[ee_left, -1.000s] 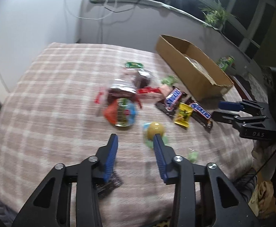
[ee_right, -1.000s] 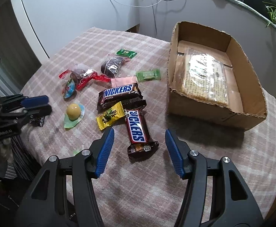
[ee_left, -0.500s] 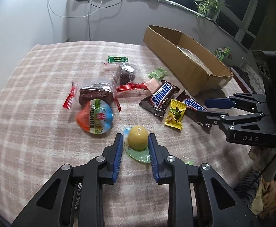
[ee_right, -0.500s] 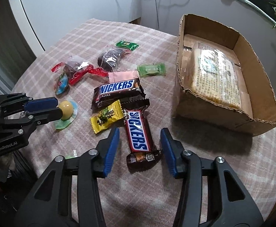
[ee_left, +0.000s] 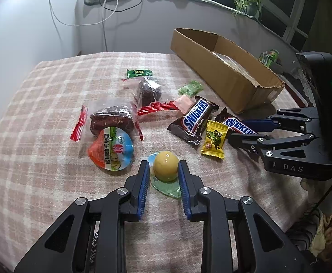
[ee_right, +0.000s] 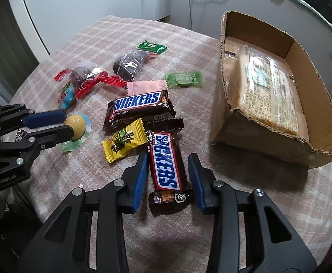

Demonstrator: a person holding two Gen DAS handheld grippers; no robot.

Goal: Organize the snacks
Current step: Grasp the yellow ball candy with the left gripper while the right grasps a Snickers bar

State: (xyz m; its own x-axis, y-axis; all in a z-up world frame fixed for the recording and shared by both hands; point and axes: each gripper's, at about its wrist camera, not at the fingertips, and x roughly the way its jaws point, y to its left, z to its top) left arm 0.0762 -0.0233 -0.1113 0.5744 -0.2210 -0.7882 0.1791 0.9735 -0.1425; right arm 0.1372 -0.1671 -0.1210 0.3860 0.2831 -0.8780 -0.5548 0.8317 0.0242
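Snacks lie loose on a pink checked tablecloth. My left gripper has its blue pads against a yellow ball candy on a green wrapper; its jaws are easing open a little. From the right wrist view the left gripper pinches that candy. My right gripper straddles the nearer Snickers bar with its jaws closing; a small gap shows on each side of the bar. In the left wrist view the right gripper sits over this bar.
An open cardboard box holding a wrapped pack stands right of the snacks. Between the grippers lie a second Snickers and a yellow candy. Further off are a pink packet, a jelly cup, two wrapped pastries and green candies.
Both grippers came down towards the table and narrowed. The left one closed in around the yellow ball candy. The right one drew in around the nearer Snickers bar.
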